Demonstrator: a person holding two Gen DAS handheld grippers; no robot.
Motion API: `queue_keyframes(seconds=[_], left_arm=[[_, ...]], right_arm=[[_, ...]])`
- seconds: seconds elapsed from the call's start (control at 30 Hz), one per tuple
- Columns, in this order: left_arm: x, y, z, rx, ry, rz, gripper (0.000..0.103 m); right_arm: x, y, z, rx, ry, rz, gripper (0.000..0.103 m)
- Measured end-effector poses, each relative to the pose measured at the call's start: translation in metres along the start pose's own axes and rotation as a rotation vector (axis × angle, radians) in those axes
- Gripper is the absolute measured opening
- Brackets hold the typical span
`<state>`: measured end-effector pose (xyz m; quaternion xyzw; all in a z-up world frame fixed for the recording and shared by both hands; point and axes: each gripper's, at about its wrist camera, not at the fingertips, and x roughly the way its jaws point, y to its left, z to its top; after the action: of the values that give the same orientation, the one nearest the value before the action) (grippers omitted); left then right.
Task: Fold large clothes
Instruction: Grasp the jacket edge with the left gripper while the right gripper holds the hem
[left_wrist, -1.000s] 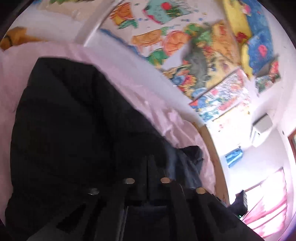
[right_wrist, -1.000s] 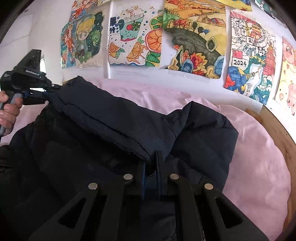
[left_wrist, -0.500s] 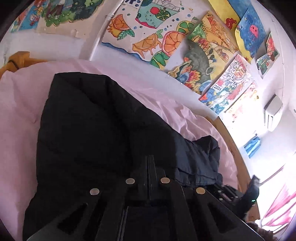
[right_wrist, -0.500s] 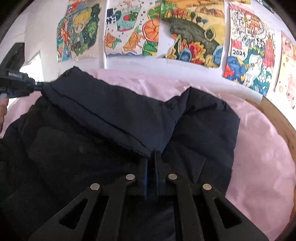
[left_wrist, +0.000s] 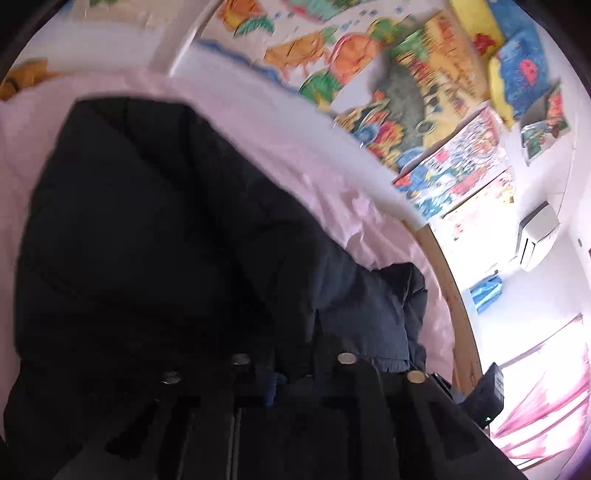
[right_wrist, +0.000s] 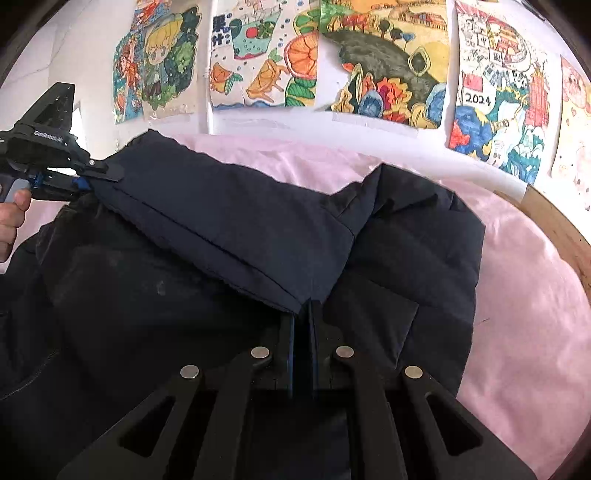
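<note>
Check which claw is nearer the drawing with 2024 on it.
Right. The right claw grips the dark jacket at the fold's near end, toward the 2024 drawing; the left claw grips the far end.

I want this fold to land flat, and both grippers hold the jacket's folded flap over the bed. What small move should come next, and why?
Probably lower both ends together and lay the flap down. The right gripper is shut on one corner; the left gripper's jaws have just been opening at the other, fabric between them. The flap already spans the jacket on the pink sheet.
</note>
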<state>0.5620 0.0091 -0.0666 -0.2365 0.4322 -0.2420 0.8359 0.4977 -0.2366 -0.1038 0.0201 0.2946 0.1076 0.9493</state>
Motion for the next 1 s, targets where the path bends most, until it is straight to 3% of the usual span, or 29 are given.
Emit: queue_keyframes(seconds=[0.07, 0.17, 0.23, 0.33, 0.43, 0.6, 0.7, 0.77, 0.9, 1.0], left_arm=[[-0.013, -0.019, -0.008, 0.047, -0.031, 0.035, 0.011], [-0.031, -0.048, -0.030, 0.199, -0.055, 0.099, 0.011], [-0.019, -0.044, -0.037, 0.232, -0.018, 0.158, 0.011], [0.016, -0.014, -0.035, 0.181, 0.051, 0.215, 0.012], [0.035, 0.010, -0.031, 0.142, 0.067, 0.201, 0.012], [0.027, 0.006, -0.030, 0.167, 0.056, 0.203, 0.014], [0.012, -0.012, -0.028, 0.185, 0.027, 0.257, 0.017], [-0.011, -0.030, -0.026, 0.217, -0.071, 0.310, 0.019], [-0.030, -0.068, -0.020, 0.334, -0.222, 0.327, 0.020], [-0.005, -0.086, -0.011, 0.449, -0.164, 0.373, 0.022]], right_arm=[[-0.014, 0.002, 0.005, -0.016, -0.040, -0.019, 0.006], [-0.039, -0.004, 0.009, 0.001, -0.086, -0.021, 0.005], [-0.043, -0.006, 0.004, -0.013, -0.070, -0.006, 0.005], [-0.024, 0.000, -0.005, -0.033, -0.001, 0.010, 0.005], [-0.015, 0.000, -0.006, -0.024, 0.018, 0.046, 0.005], [-0.048, -0.013, 0.004, 0.039, -0.118, 0.069, 0.009], [-0.057, -0.013, 0.029, 0.031, -0.180, 0.042, 0.009], [-0.044, -0.009, 0.052, 0.025, -0.141, 0.074, 0.010], [0.012, 0.010, 0.069, 0.004, -0.014, 0.108, 0.010], [0.036, 0.021, 0.053, 0.039, 0.037, 0.081, 0.010]])
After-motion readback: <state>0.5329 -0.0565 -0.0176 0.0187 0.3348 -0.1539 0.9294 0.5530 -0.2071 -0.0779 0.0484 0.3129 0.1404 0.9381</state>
